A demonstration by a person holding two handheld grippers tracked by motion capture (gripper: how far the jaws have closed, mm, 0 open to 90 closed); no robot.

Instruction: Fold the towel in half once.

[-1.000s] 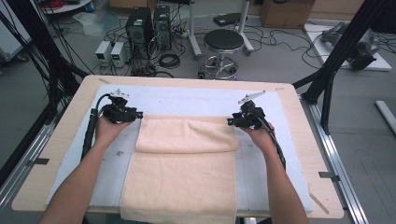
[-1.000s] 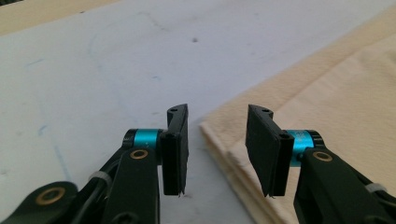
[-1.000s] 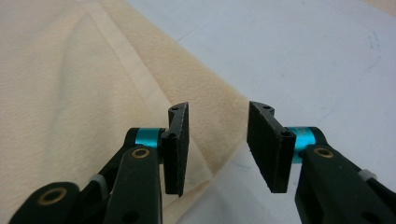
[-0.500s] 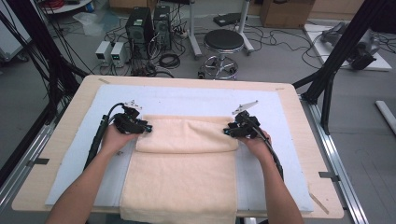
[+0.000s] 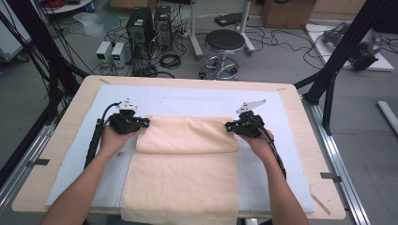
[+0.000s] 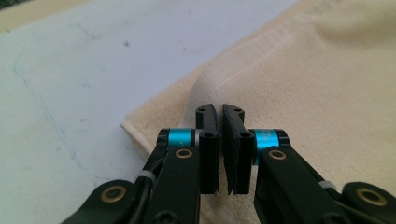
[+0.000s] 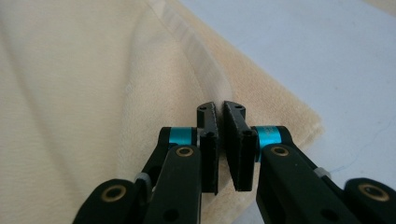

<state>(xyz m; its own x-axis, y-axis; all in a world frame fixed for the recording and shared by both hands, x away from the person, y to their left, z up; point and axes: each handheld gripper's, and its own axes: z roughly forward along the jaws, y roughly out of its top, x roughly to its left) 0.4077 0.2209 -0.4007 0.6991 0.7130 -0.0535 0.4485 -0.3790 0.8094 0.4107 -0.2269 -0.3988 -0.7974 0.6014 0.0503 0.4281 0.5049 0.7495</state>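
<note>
A cream towel lies on a pale blue mat, its near end hanging over the table's front edge. Its far end is folded back toward me into a flap. My left gripper sits at the flap's left end and my right gripper at its right end. In the left gripper view the jaws stand pressed together on a puckered ridge of towel. The right gripper view shows the same: the right gripper is shut on a raised fold of towel.
The mat covers most of a wooden table. Beyond the far edge stand a round stool, computer towers and floor cables. Black frame struts rise at the right, and more at the left.
Both grippers moved inward and slightly toward me, from beside the towel onto the ends of the folded flap, then held still. The flap itself has hardly shifted.
</note>
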